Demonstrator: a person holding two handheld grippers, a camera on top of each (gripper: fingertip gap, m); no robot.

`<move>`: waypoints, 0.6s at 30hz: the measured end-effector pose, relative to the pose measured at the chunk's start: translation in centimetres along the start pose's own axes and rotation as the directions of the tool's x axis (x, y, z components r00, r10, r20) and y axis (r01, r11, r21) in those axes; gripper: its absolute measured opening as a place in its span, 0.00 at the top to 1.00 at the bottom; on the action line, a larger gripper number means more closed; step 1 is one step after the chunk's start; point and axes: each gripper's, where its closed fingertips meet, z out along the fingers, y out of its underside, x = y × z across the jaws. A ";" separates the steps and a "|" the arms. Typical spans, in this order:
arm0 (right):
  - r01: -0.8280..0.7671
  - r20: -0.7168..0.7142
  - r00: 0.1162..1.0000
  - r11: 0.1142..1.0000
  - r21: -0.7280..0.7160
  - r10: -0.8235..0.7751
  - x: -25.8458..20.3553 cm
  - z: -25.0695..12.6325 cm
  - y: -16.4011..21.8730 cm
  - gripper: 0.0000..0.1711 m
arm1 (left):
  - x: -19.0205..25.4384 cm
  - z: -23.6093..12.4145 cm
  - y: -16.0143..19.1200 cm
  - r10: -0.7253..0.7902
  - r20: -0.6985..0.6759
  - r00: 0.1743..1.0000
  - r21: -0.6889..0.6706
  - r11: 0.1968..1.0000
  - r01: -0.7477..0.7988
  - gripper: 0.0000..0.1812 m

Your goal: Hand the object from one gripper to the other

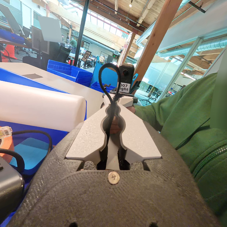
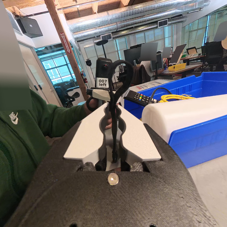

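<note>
The object is a black fabric strap, doubled into a loop (image 1: 108, 68) that stands up above the fingertips. My left gripper (image 1: 112, 105) has its white fingers (image 1: 93, 132) closed together, with the strap running down between them. My right gripper (image 2: 112, 105) faces it tip to tip and is also closed on the strap (image 2: 127, 76), whose loose end hangs down between its fingers (image 2: 86, 132). The right gripper (image 1: 121, 100) shows just beyond in the left wrist view, and the left gripper (image 2: 103, 95) just beyond in the right wrist view. Both are held in the air.
A blue bin (image 2: 196, 138) holds a white plastic block (image 2: 181, 114), a yellow cable (image 2: 172, 97) and a black remote (image 2: 141, 98). More blue bins (image 1: 68, 72) stand behind. A person's green sleeve (image 1: 178, 110) is at the right. A wooden post (image 1: 154, 40) rises behind. The grippers are tip to tip, or close to it.
</note>
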 end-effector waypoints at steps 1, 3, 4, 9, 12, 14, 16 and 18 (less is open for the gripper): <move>-0.001 0.003 1.000 1.000 0.005 0.001 -0.1 0.0 -0.1 0.92 | 0.0 0.0 0.0 0.005 0.004 1.000 0.000 1.000 -0.005 0.97; -0.009 0.006 1.000 1.000 0.020 0.009 -0.1 0.0 -0.3 0.88 | 0.1 0.1 0.1 0.010 0.000 1.000 -0.007 1.000 -0.010 0.97; -0.013 0.007 1.000 1.000 0.027 0.013 -0.1 -0.1 -0.4 0.88 | 0.1 0.1 0.1 0.013 0.001 1.000 -0.009 1.000 -0.013 0.97; -0.028 0.008 1.000 0.999 0.047 0.027 0.0 -0.2 -0.8 0.90 | 0.4 0.2 0.2 0.017 -0.012 1.000 -0.018 1.000 -0.017 0.97; -0.020 0.010 1.000 0.999 0.049 0.019 -0.1 -0.2 -0.9 0.95 | 0.5 0.2 0.3 0.023 -0.013 1.000 -0.020 1.000 -0.023 0.97; -0.011 0.007 1.000 0.999 0.048 0.011 -0.2 -0.2 -0.8 0.96 | 0.5 0.2 0.3 0.022 -0.013 1.000 -0.019 1.000 -0.022 0.97; -0.007 0.004 1.000 0.999 0.046 0.006 -0.1 -0.2 -0.8 0.96 | 0.5 0.2 0.3 0.023 -0.011 1.000 -0.020 1.000 -0.023 0.97; -0.003 0.002 1.000 0.999 0.046 0.003 -0.1 -0.2 -0.8 0.96 | 0.5 0.2 0.3 0.025 -0.010 1.000 -0.019 1.000 -0.025 0.97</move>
